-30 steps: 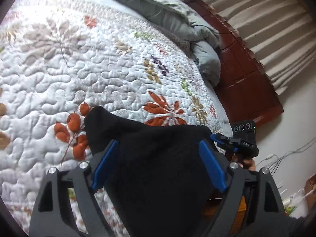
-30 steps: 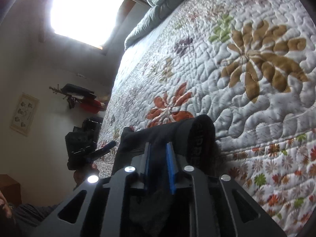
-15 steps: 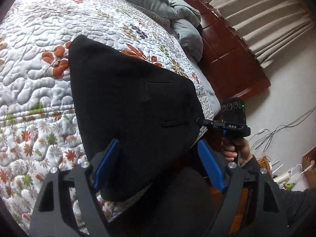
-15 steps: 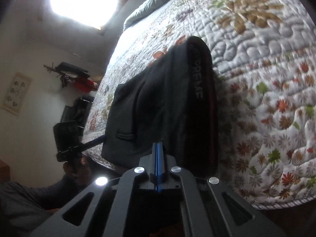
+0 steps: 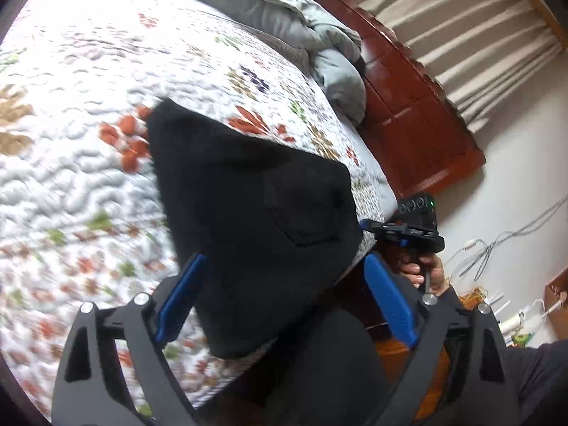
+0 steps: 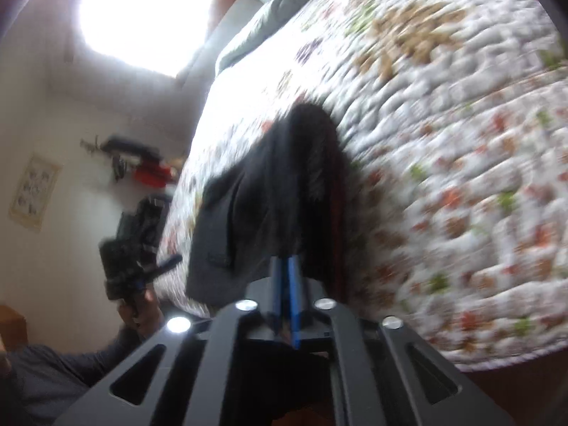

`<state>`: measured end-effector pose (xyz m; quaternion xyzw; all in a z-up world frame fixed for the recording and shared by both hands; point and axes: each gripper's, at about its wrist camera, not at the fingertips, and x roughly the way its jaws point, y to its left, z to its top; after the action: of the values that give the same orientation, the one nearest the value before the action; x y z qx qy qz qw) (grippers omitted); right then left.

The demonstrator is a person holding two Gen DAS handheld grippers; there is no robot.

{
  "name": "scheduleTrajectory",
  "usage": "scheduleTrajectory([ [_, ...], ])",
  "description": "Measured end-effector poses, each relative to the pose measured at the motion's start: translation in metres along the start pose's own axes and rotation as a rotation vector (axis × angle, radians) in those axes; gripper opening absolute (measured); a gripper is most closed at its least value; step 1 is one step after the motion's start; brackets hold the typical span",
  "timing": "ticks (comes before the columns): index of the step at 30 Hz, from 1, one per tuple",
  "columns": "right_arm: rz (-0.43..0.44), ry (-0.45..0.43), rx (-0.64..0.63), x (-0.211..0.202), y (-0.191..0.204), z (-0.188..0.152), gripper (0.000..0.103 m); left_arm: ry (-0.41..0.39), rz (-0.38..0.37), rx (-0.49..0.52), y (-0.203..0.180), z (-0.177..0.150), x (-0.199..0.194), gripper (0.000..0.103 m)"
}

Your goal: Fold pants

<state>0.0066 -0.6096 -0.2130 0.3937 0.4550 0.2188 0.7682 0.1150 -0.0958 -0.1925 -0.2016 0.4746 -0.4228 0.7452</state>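
Both tools (image 5: 280,298) (image 6: 284,269) seemingly astride pants (image 5: 255,213).

No readable text; wall poster (image 6: 33,191) too small and blurred to read.

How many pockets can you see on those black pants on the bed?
2. In the left wrist view, one pocket shows on the black pants, near the bed's edge. In the right wrist view, a slit pocket shows. They may be the same; others may be hidden underneath.
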Motion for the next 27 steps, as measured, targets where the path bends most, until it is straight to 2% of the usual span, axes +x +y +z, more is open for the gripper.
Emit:
scheduleTrajectory([
  [1,0.007,-0.008,0.031,-0.003,-0.005,0.005,0.064,-0.004,0.01,-0.022,0.009,0.005,-0.003,0.091],
  [2,0.035,0.0,0.054,-0.002,-0.008,0.011,0.072,-0.005,0.014,-0.039,0.015,0.008,-0.005,0.091],
  [3,0.05,0.01,0.057,0.001,-0.009,0.016,0.072,0.003,0.01,-0.073,0.024,0.013,-0.005,0.092],
  [5,0.069,0.053,0.06,0.015,-0.007,0.026,0.083,0.035,-0.023,-0.139,0.038,0.021,-0.001,0.093],
  [11,0.052,0.219,0.047,0.07,-0.005,0.044,0.085,0.108,-0.069,-0.259,0.065,0.03,0.025,0.093],
  [15,0.059,0.253,0.038,0.085,-0.001,0.046,0.089,0.144,-0.089,-0.314,0.072,0.029,0.045,0.093],
  [21,0.061,0.275,0.013,0.1,0.01,0.044,0.093,0.175,-0.107,-0.32,0.069,0.031,0.066,0.094],
  [24,0.067,0.286,-0.007,0.104,0.017,0.041,0.093,0.198,-0.076,-0.297,0.065,0.031,0.074,0.095],
  [25,0.064,0.287,-0.008,0.105,0.015,0.041,0.092,0.213,-0.048,-0.287,0.064,0.031,0.078,0.095],
  [27,0.051,0.283,0.02,0.11,0.014,0.043,0.084,0.209,-0.031,-0.29,0.062,0.033,0.081,0.095],
])
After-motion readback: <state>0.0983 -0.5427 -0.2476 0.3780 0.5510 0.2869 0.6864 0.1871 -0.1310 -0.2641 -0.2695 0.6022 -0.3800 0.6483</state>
